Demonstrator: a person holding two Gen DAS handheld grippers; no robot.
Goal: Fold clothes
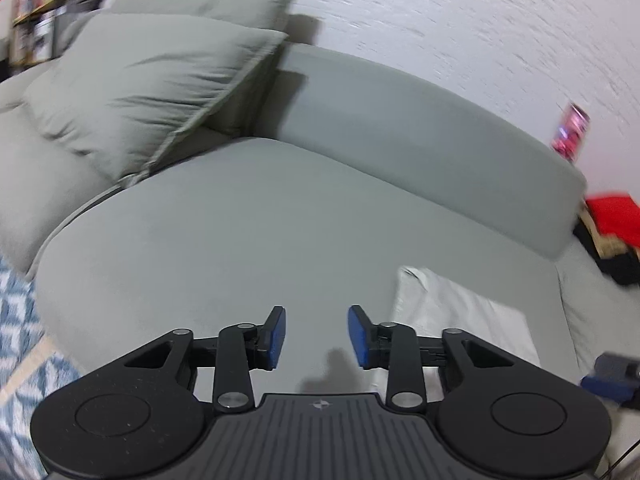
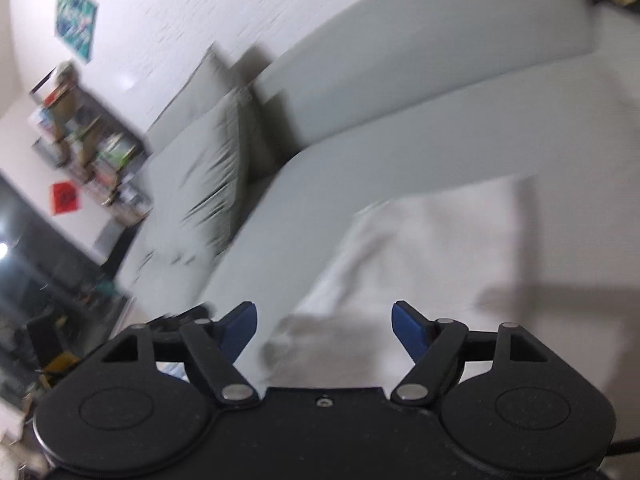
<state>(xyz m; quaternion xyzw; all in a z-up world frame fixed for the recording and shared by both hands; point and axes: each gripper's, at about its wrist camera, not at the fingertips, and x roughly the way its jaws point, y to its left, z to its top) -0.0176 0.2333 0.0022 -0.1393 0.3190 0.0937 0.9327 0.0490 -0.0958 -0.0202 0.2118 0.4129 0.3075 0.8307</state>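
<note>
A folded white garment (image 1: 460, 316) lies flat on the grey sofa seat (image 1: 240, 240), to the right of my left gripper (image 1: 316, 336), which is open and empty above the seat. In the blurred right wrist view the same white garment (image 2: 432, 256) spreads just ahead of and under my right gripper (image 2: 324, 328), which is open and empty. The tip of the right gripper (image 1: 608, 376) shows at the right edge of the left wrist view.
Two grey cushions (image 1: 152, 80) lean at the sofa's left end. A pile of red and black clothes (image 1: 612, 232) lies at the right end. A blue patterned rug (image 1: 20, 344) covers the floor at left. A bookshelf (image 2: 88, 148) stands by the wall.
</note>
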